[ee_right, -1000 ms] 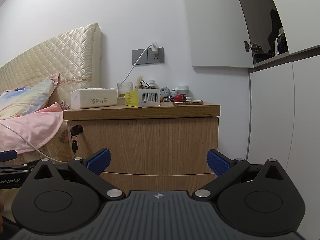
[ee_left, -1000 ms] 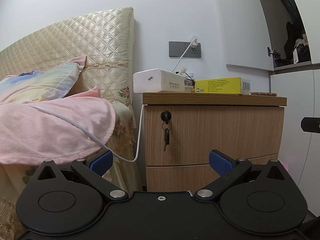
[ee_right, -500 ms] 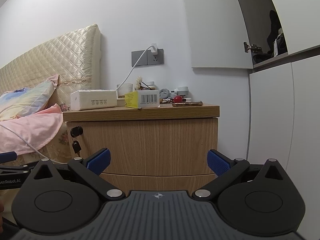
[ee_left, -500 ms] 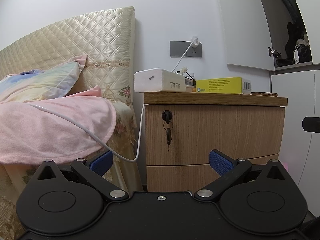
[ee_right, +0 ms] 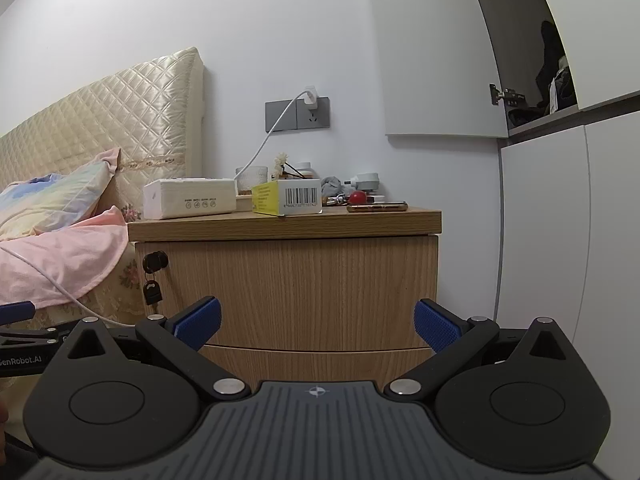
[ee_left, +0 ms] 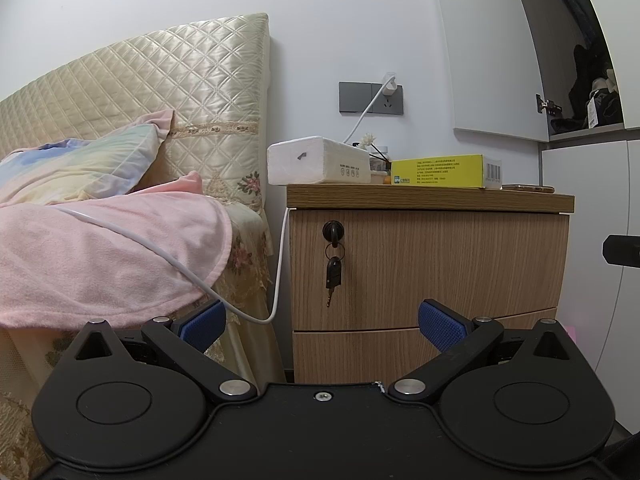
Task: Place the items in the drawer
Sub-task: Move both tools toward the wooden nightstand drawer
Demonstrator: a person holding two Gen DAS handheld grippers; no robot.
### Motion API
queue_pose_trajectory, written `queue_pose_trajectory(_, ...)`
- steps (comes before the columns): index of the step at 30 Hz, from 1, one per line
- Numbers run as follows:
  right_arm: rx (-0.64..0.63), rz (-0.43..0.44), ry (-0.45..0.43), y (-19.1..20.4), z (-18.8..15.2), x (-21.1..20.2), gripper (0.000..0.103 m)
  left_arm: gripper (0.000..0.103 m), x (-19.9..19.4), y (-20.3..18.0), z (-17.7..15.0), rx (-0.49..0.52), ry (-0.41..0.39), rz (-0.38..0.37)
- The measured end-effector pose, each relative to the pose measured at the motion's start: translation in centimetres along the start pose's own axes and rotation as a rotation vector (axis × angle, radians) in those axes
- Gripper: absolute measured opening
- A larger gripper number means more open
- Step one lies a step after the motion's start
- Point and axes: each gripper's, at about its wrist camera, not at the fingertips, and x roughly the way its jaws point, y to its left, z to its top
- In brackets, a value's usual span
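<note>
A wooden nightstand [ee_left: 428, 196] [ee_right: 288, 224] faces me with both drawers closed. Its upper drawer front [ee_left: 440, 264] [ee_right: 304, 292] carries a lock with hanging keys [ee_left: 333, 268] [ee_right: 152, 288]. On top lie a white tissue pack [ee_left: 318, 161] [ee_right: 188, 199], a yellow box [ee_left: 444, 171] [ee_right: 286, 197], a phone [ee_right: 377, 207] [ee_left: 527, 188] and a red ball [ee_right: 357, 197]. My left gripper [ee_left: 322, 326] is open and empty, some way short of the drawers. My right gripper [ee_right: 318, 322] is open and empty too, level with the seam between the drawers.
A bed with a pink blanket [ee_left: 104, 256] and quilted headboard [ee_left: 168, 104] stands left of the nightstand. A white charging cable [ee_left: 276, 280] hangs between them from a wall socket [ee_left: 386, 96]. White wardrobe doors [ee_right: 568, 216] rise on the right. Small clutter [ee_right: 288, 172] sits at the nightstand's back.
Both views drifted slightly, so the nightstand sits a little lower and further right in the left wrist view. Both grippers stayed open.
</note>
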Motion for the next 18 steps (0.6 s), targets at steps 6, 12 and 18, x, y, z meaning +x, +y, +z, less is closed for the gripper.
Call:
queue_pose_trajectory(6, 0.003, 0.001, -0.002, 0.08, -0.06, -0.06, 0.103, 0.102, 0.02, -0.04, -0.01, -0.008, 0.003, 0.001)
queue_pose_trajectory(12, 0.019, 0.007, -0.007, 0.09, -0.14, -0.2, 0.103, 0.102, 0.11, 0.36, -0.1, -0.028, -0.001, 0.019)
queue_pose_trajectory(18, 0.035, 0.013, -0.012, 0.1, -0.21, -0.34, 0.103, 0.102, 0.76, -0.37, -0.58, 0.014, 0.005, 0.02)
